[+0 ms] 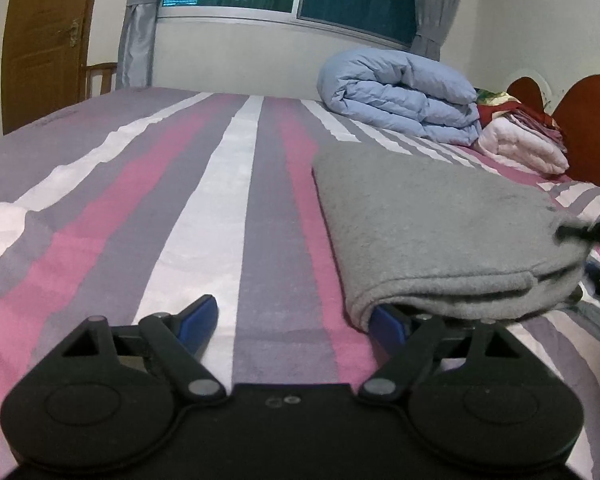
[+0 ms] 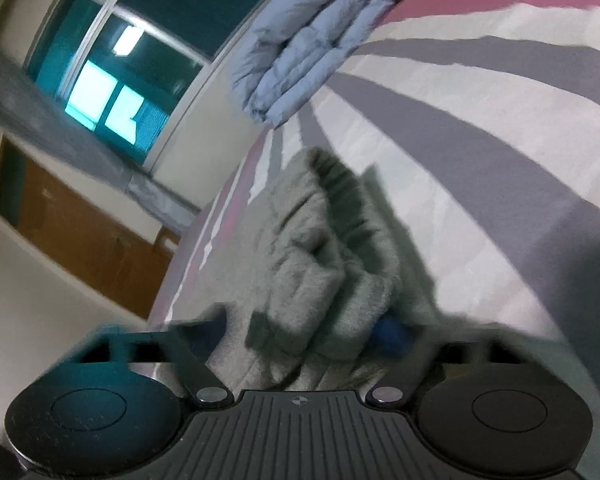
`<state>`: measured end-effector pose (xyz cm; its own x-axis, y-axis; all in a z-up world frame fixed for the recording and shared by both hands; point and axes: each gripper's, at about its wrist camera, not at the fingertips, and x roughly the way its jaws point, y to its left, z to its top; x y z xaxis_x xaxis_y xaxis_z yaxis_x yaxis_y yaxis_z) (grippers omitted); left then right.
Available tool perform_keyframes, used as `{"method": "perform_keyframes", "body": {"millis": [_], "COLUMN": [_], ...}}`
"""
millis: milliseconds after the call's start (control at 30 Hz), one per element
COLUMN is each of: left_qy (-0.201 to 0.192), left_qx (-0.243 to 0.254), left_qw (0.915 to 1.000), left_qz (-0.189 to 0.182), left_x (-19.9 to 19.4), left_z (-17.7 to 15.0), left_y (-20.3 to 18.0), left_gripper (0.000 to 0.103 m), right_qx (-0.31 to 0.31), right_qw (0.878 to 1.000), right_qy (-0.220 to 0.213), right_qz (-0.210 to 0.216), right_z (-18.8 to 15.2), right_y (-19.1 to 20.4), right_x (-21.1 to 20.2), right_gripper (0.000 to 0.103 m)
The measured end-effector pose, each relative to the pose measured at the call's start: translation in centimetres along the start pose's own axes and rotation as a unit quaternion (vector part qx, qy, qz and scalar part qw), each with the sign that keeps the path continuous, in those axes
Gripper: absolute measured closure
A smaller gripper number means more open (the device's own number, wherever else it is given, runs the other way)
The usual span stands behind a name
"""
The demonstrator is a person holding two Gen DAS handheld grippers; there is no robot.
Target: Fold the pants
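The folded grey fleece pants [image 1: 440, 236] are laid on the bed covered with a pink, grey and white striped sheet [image 1: 204, 200], and every position below is referred to this garment. In the left wrist view it is seen as a flat stack of several layers, with a rolled pale-blue quilt [image 1: 396, 96] well beyond its far edge. The left gripper [image 1: 296, 318] is held at the near folded corner of the pants with its jaws spread wide; one blue pad [image 1: 386, 322] is tucked just under that corner, while the other pad [image 1: 198, 318] rests over bare sheet beside it, so nothing is clamped. The right gripper [image 2: 300, 330] is positioned at the opposite side of the garment, with bunched grey layers gathered between its jaws, which are narrowed around the cloth; heavy blur prevents a firm grip from being confirmed, though the fabric appears to be pinched. The step in hand is judged to be a late fold or the final squaring of the stack, the task being well advanced. For the next move, a secure hold on all layers at both ends is required, followed by an even lift so that the layers are kept aligned.
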<state>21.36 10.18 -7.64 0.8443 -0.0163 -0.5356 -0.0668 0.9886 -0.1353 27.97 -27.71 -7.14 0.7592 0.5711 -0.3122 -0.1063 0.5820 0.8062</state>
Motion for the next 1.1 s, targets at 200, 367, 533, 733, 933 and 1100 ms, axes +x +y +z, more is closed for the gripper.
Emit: {"method": "perform_keyframes", "body": {"millis": [200,367,533,733,933,1100], "left_qy": [0.0,0.01,0.016,0.004,-0.006,-0.006], "left_qx": [0.005,0.018,-0.008,-0.047,-0.038,-0.088], "left_qw": [1.0,0.9997,0.9987,0.9972,0.9984,0.9944], "left_qz": [0.003,0.012,0.048,0.058,0.042,-0.058], "left_x": [0.1,-0.5,-2.5,-2.9,-2.2,-0.3], "left_z": [0.0,-0.1,-0.3,0.3,0.9,2.5], "left_y": [-0.3,-0.3,2.4,3.9,2.8,3.6], "left_gripper": [0.023,0.023,0.027,0.026,0.025,0.018], "right_qx": [-0.016,0.001,-0.001,0.022,0.008,-0.009], "right_qw": [0.999,1.0,0.999,0.998,0.998,0.999], "right_qy": [0.006,0.005,-0.024,-0.054,-0.046,-0.016], "right_qz": [-0.031,-0.022,-0.035,-0.039,-0.046,-0.026], "right_z": [0.0,0.1,-0.2,-0.2,0.2,1.3], "right_y": [-0.9,-2.1,-1.9,-2.2,-1.7,-1.6], "right_x": [0.6,-0.1,-3.2,-6.2,-6.3,-4.7], "right_gripper": [0.063,0.052,0.04,0.04,0.026,0.023]}}
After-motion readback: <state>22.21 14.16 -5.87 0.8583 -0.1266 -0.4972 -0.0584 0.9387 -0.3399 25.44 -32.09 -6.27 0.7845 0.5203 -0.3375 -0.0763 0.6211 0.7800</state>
